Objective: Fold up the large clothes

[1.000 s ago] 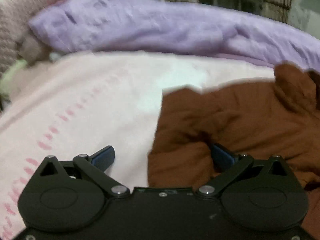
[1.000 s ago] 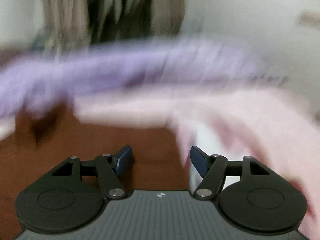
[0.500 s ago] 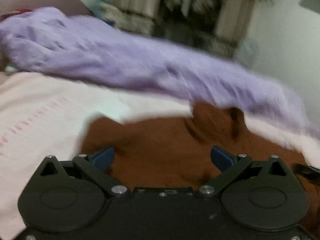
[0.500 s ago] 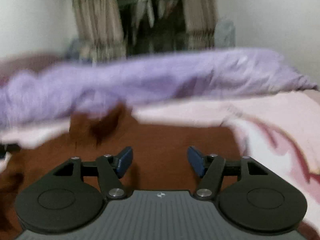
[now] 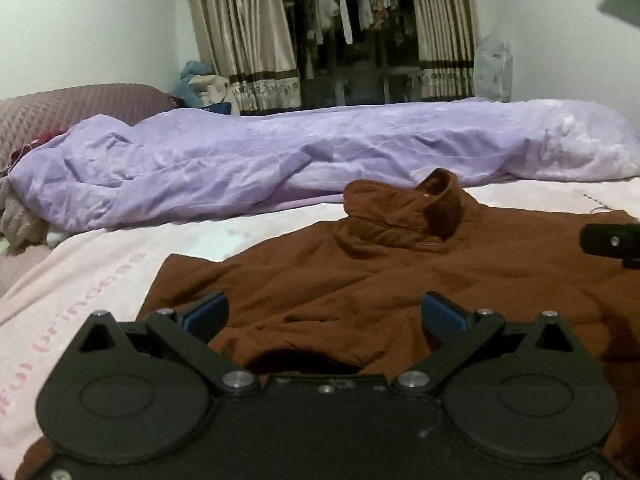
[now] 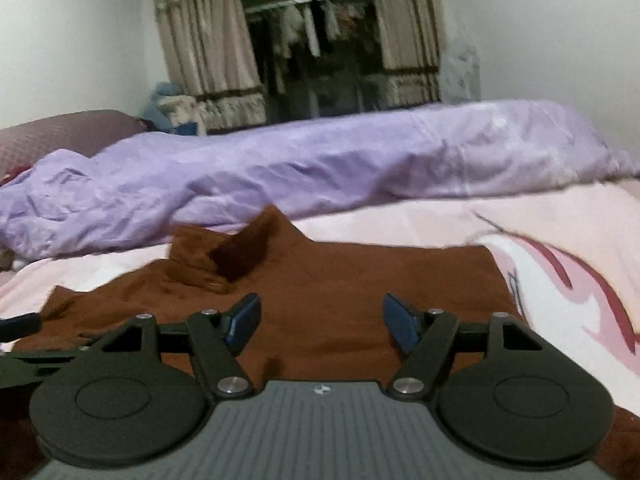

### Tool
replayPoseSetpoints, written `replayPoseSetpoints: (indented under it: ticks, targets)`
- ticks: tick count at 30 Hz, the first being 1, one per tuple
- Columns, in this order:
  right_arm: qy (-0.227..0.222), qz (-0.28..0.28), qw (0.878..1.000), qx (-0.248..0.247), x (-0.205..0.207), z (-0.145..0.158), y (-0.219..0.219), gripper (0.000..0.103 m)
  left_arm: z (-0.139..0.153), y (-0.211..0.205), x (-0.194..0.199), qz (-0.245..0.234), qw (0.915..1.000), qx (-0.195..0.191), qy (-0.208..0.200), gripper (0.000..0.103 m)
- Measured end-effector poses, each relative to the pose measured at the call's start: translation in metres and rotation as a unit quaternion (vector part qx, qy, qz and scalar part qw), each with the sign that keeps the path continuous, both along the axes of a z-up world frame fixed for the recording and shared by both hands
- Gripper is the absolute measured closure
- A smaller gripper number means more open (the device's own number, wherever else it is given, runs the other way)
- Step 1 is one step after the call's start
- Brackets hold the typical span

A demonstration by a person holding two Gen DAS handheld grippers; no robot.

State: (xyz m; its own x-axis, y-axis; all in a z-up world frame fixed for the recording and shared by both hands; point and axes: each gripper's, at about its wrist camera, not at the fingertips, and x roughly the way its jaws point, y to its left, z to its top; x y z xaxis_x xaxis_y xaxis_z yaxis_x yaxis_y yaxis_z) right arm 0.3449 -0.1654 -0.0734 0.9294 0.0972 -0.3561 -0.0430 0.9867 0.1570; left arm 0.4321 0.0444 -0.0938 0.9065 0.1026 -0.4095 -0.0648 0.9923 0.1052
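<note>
Brown garment (image 5: 400, 280), a large collared piece, lies spread on the pink bedsheet (image 5: 100, 264) directly ahead of and beneath both tools. From the left gripper (image 5: 325, 316), the cloth fills the space between and beyond the blue fingertips (image 5: 208, 312), with its upturned collar (image 5: 432, 204) further ahead and slightly to the right; the jaws stand wide apart and grasp nothing, the fabric lying loose below them. At that view's right edge, level with the collar, a dark part of the other tool juts in.

From the right gripper (image 6: 321, 318), the garment (image 6: 360, 292) stretches ahead and off to the left, the collar (image 6: 240, 256) ahead-left of the fingers. Its jaws are opening, released, with only flat cloth visible in the gap below them and no pad pressing on it. To the right of this tool the sheet shows a pink-and-maroon print (image 6: 568, 280).

Beyond the garment, across both views, a rumpled lilac duvet (image 5: 320, 152) runs side to side, with patterned curtains (image 5: 244, 32) and a rail of hanging clothes (image 5: 352, 12) behind it.
</note>
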Motion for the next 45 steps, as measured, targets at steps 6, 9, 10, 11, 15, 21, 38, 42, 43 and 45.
replayPoseSetpoints:
  ticks: [6, 9, 10, 11, 15, 21, 38, 42, 43, 45]
  targets:
    - [0.015, 0.034, 0.997, -0.072, -0.004, -0.005, 0.036, 0.019, -0.012, -0.008, 0.008, -0.019, 0.9989, 0.028, 0.033, 0.0]
    - [0.065, 0.03, 0.995, -0.071, 0.011, -0.017, 0.039, 0.019, -0.022, -0.006, 0.024, -0.021, 0.9965, 0.024, 0.077, 0.0]
    - [0.078, 0.032, 0.994, -0.065, 0.015, -0.02, 0.038, 0.019, -0.022, -0.002, 0.025, -0.022, 0.9966, 0.012, 0.078, 0.0]
    - [0.087, 0.033, 0.994, -0.06, 0.018, -0.022, 0.036, 0.018, -0.022, 0.001, 0.026, -0.024, 0.9964, 0.003, 0.081, 0.0]
    - [0.081, 0.031, 0.993, -0.084, 0.018, -0.024, 0.042, 0.018, -0.023, 0.006, 0.026, -0.029, 0.9961, -0.008, 0.082, 0.0]
    - [0.037, -0.018, 0.996, -0.086, -0.031, 0.003, 0.036, 0.021, 0.006, 0.016, -0.01, -0.009, 0.9972, -0.007, 0.074, 0.0]
    - [0.153, -0.038, 0.988, -0.003, -0.14, -0.035, 0.033, 0.02, -0.029, 0.039, -0.152, 0.026, 0.9868, -0.044, 0.153, 0.0]
    - [0.148, -0.042, 0.988, -0.021, -0.149, -0.031, 0.036, 0.021, -0.022, 0.039, -0.169, 0.03, 0.9869, -0.031, 0.155, 0.0]
    - [0.14, -0.043, 0.989, -0.022, -0.154, -0.026, 0.035, 0.021, -0.019, 0.04, -0.175, 0.031, 0.9874, -0.031, 0.152, 0.0]
    - [0.111, -0.043, 0.993, -0.024, -0.169, -0.012, 0.03, 0.021, -0.01, 0.048, -0.186, 0.031, 0.9886, -0.031, 0.144, 0.0]
